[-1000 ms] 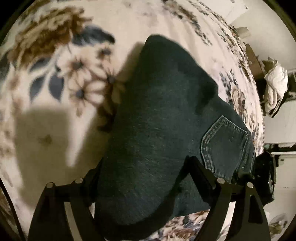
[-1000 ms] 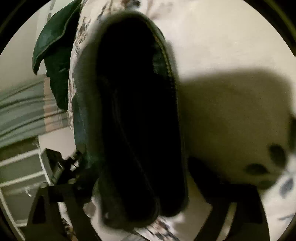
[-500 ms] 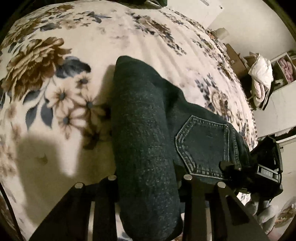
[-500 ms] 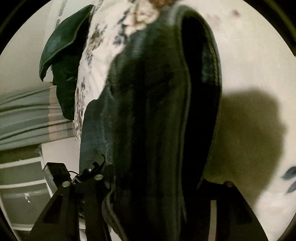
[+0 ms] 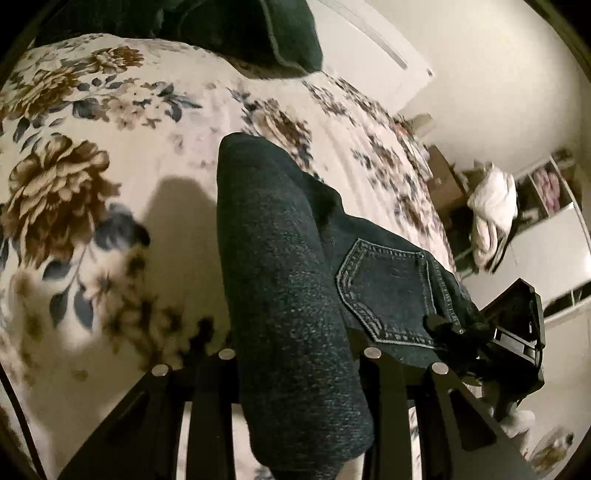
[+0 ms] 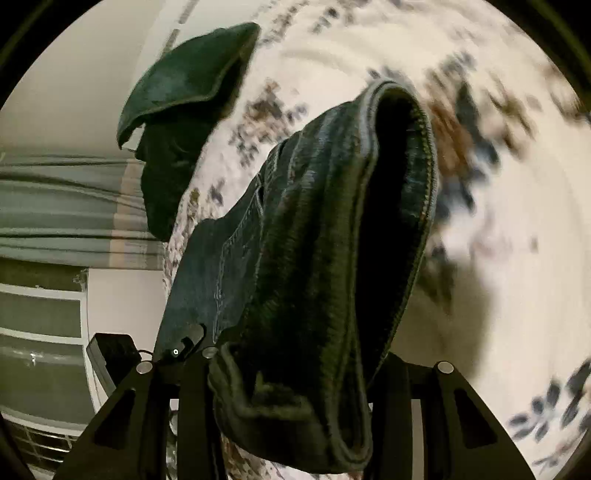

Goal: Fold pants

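Both tongs [image 5: 299, 354] [image 6: 295, 363] pinch dark jeans [image 5: 288, 266] above floral bedspread [image 5: 110, 147].

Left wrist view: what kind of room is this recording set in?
Most likely a bedroom: dark jeans lie on a floral bedspread, a dark green pillow sits at its far end, and shelving with clothes stands by the wall.

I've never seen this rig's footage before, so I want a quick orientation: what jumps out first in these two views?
The dark denim pants fill the middle of both views, a thick fold clamped in the left tongs, with a stitched back pocket just to its right. In the right wrist view the right tongs grip a bunched hem. Underneath spreads a cream floral bedspread, with a dark green pillow at its far end.
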